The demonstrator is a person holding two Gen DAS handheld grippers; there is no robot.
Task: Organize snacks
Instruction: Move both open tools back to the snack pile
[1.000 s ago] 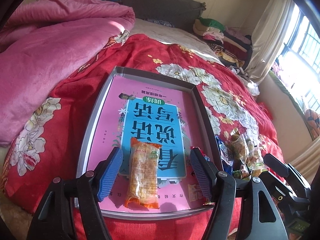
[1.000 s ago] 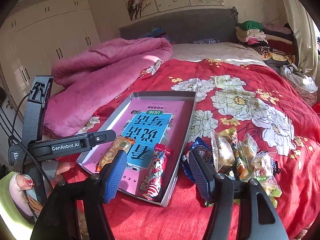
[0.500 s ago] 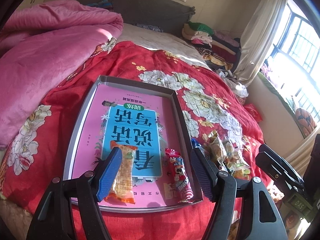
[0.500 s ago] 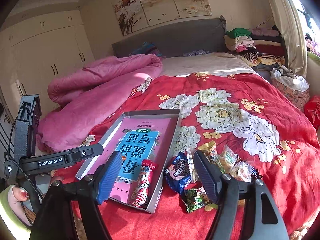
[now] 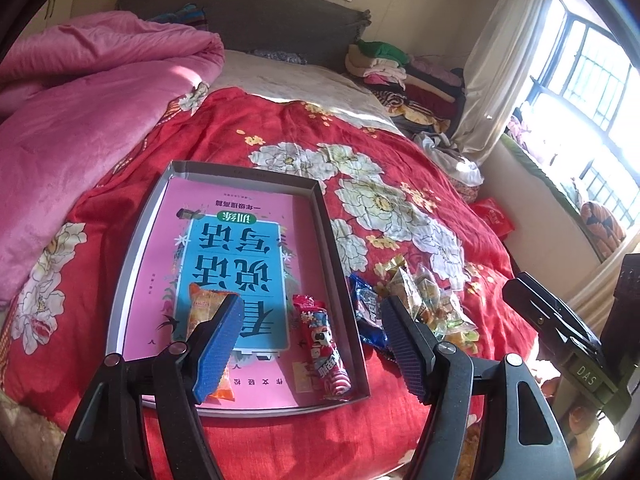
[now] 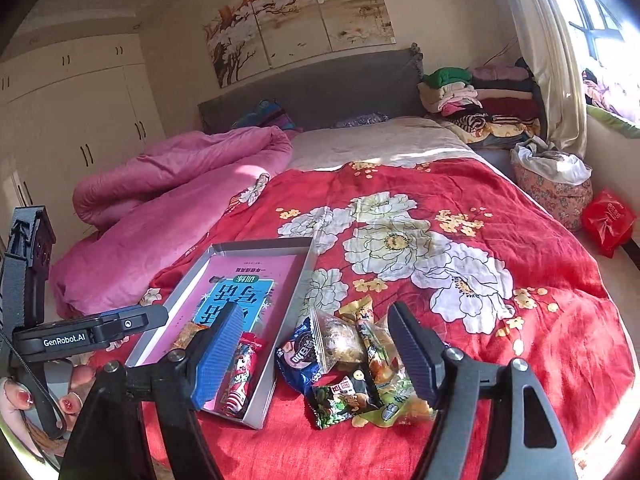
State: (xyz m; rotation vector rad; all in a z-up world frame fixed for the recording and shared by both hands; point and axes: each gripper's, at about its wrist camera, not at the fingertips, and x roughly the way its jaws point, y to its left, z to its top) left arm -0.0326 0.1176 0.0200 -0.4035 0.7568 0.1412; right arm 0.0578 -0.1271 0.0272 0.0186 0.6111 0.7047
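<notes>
Left wrist view: the left gripper (image 5: 308, 334) hangs wide and empty above the tray (image 5: 140, 236), where an orange pack (image 5: 200, 306) and a red pack (image 5: 324, 346) already lie; a pile (image 5: 416, 304) waits just beside the tray

Right wrist view: the right gripper (image 6: 316, 354), wide and empty, hovers over the pile (image 6: 352, 364) on the bedspread (image 6: 520, 248). By this showing two snacks are sorted and most remain

A home bedroom: bed (image 6: 400, 148), wardrobe (image 6: 80, 120), folded clothes (image 6: 472, 96).
</notes>
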